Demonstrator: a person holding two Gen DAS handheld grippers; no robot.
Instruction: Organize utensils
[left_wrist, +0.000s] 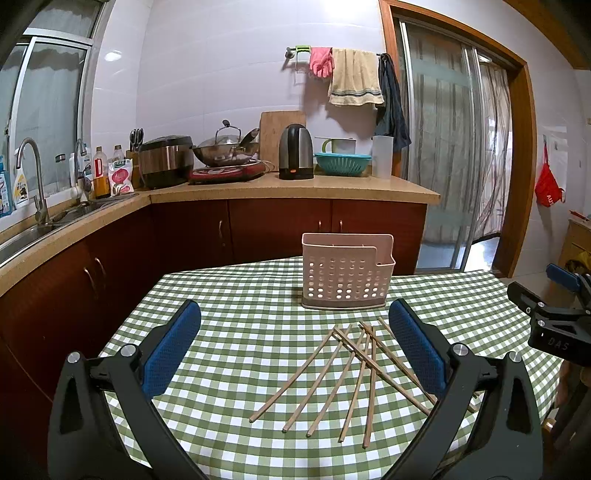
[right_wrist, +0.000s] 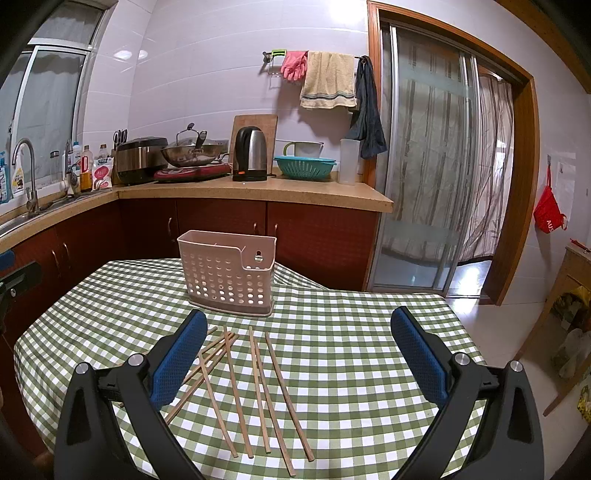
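Several wooden chopsticks (left_wrist: 347, 373) lie fanned out on the green checked tablecloth (left_wrist: 240, 332); they also show in the right wrist view (right_wrist: 255, 384). A pink perforated utensil holder (left_wrist: 345, 271) stands upright behind them, also in the right wrist view (right_wrist: 229, 275). My left gripper (left_wrist: 295, 347) is open and empty above the near side of the chopsticks. My right gripper (right_wrist: 299, 350) is open and empty, the chopsticks lying toward its left finger. The right gripper's body shows at the right edge of the left wrist view (left_wrist: 554, 317).
The table (right_wrist: 369, 332) stands next to a kitchen counter (left_wrist: 295, 188) with a kettle (left_wrist: 295, 151), wok, rice cooker, teal colander and a sink at the left. A sliding door (right_wrist: 428, 166) is at the right. A wooden cabinet (right_wrist: 569, 280) stands at far right.
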